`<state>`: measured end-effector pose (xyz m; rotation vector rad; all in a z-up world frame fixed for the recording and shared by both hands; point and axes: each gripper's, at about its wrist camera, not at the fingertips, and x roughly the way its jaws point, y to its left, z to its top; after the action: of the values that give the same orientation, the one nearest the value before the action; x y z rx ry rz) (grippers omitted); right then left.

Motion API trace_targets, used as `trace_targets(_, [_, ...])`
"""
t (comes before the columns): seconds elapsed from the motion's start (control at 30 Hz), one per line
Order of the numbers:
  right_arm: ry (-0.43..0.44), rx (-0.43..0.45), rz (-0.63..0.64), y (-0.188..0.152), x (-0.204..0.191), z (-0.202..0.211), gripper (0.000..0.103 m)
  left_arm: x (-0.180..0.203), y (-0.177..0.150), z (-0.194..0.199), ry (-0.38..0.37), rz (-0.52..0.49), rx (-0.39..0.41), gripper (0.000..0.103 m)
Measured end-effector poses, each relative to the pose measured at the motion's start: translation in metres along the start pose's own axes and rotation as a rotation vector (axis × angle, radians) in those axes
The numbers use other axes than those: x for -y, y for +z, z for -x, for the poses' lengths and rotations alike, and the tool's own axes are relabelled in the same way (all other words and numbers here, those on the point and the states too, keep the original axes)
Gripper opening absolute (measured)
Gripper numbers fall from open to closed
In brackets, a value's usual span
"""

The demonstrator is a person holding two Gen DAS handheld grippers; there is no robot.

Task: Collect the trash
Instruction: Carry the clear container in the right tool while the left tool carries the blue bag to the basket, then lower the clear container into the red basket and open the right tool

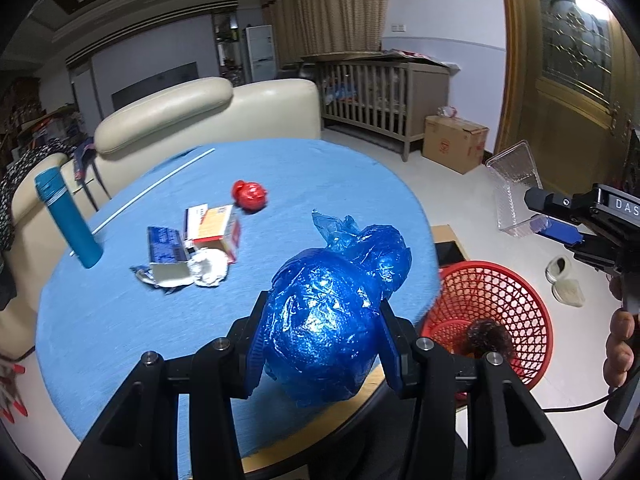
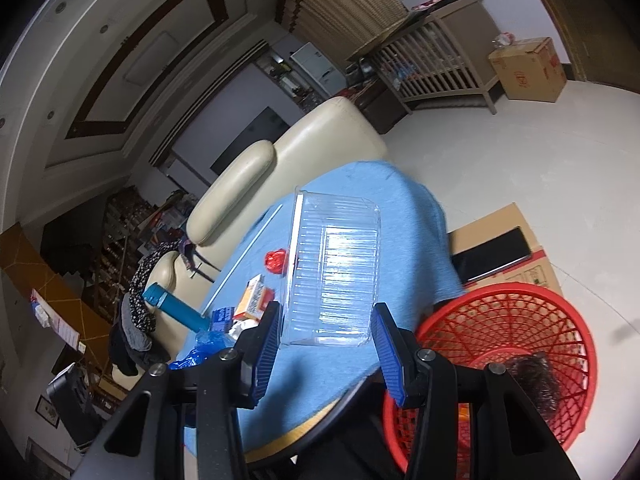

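Observation:
My left gripper (image 1: 320, 336) is shut on a crumpled blue plastic bag (image 1: 328, 320) and holds it above the near edge of the blue-covered round table (image 1: 120, 320). My right gripper (image 2: 326, 340) is shut on a clear ribbed plastic tray (image 2: 332, 268), held in the air; the tray also shows in the left wrist view (image 1: 516, 188). A red mesh trash basket (image 1: 516, 304) stands on the floor right of the table, with dark trash inside; it also shows in the right wrist view (image 2: 520, 332). On the table lie a red wrapper ball (image 1: 249, 195), an orange carton (image 1: 216, 230), a blue box (image 1: 166, 246) and crumpled white paper (image 1: 208, 268).
A blue thermos (image 1: 66, 220) stands at the table's left edge beside a white rod (image 1: 152, 188). A cream sofa (image 1: 200, 116) is behind the table. Flat cardboard with a black phone (image 2: 492, 256) lies by the basket. A crib (image 1: 380, 92), a cardboard box (image 1: 456, 142) and slippers (image 1: 564, 280) are on the floor.

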<state>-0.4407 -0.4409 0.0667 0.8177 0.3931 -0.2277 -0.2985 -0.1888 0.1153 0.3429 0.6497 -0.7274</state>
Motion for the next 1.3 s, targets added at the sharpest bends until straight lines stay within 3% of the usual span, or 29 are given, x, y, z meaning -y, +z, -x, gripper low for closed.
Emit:
trace_targets(0.9, [-0.181,-0.038,-0.094,-0.026,0.101,0.035,0.048,0.081,0.012,-0.025,-0.136,-0.159,-0.048,0.05])
trace_targets(1.3, [-0.222,-0.089,-0.091,-0.04,0.119,0.031,0.048,0.105,0.011,-0.035,-0.169,-0.205,-0.074,0.05])
